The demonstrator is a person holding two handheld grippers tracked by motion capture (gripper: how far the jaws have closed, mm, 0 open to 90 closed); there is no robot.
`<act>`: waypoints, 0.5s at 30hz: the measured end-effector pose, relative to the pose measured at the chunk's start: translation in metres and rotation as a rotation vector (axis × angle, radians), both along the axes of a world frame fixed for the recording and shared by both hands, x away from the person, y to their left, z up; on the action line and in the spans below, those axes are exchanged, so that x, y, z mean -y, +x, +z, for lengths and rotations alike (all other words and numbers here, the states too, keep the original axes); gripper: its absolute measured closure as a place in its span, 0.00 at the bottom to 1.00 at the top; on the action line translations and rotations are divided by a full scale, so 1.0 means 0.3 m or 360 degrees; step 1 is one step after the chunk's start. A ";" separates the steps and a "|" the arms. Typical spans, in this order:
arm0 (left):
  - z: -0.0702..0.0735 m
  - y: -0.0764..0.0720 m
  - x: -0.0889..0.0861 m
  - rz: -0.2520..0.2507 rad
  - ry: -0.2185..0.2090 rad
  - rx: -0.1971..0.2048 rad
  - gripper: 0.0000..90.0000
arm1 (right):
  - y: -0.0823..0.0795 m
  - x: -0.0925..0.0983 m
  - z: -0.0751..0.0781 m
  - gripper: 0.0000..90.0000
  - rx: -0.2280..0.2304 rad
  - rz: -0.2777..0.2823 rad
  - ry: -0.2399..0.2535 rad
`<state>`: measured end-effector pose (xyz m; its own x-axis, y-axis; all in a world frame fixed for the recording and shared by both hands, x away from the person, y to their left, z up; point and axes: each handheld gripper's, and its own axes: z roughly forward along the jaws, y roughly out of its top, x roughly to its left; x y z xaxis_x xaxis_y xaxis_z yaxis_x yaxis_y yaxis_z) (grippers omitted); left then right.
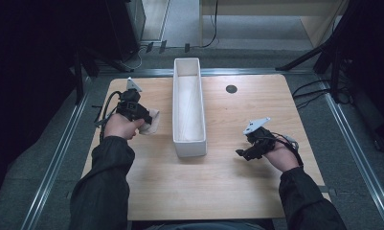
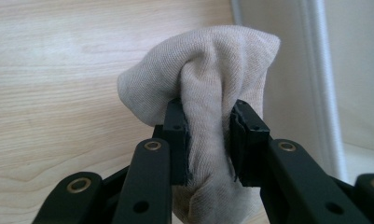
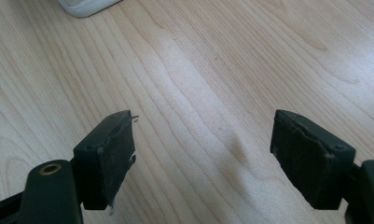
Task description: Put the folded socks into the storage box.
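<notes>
A beige sock (image 2: 208, 88) is bunched between the jaws of my left gripper (image 2: 208, 140), which is shut on it and holds it above the wooden table. From above, the left gripper (image 1: 146, 119) and the sock (image 1: 151, 122) hang just left of a long white bin (image 1: 188, 139) that runs down the table's middle. My right gripper (image 1: 242, 153) sits low at the right of the table, pointing left. Its jaws stand wide open over bare wood (image 3: 203, 154) with nothing between them.
The white bin's near corner (image 3: 84, 5) shows at the top of the right gripper view. A round black hole (image 1: 231, 89) sits in the tabletop at the back right. Metal rails and dark floor border the table (image 1: 218, 191); cables trail at the right.
</notes>
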<state>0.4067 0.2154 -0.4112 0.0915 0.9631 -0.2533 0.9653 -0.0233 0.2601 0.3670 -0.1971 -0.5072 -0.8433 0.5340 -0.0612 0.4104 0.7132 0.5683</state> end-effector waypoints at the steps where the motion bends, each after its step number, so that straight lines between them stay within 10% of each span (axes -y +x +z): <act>1: 0.007 0.003 0.011 -0.0002 -0.0002 0.0000 0.78 | 0.000 0.000 0.000 0.24 0.0000 0.0000 0.0001; 15: 0.083 0.028 0.133 -0.0085 -0.0008 0.0019 0.78 | -0.001 0.004 0.000 0.24 -0.0002 -0.0010 0.0002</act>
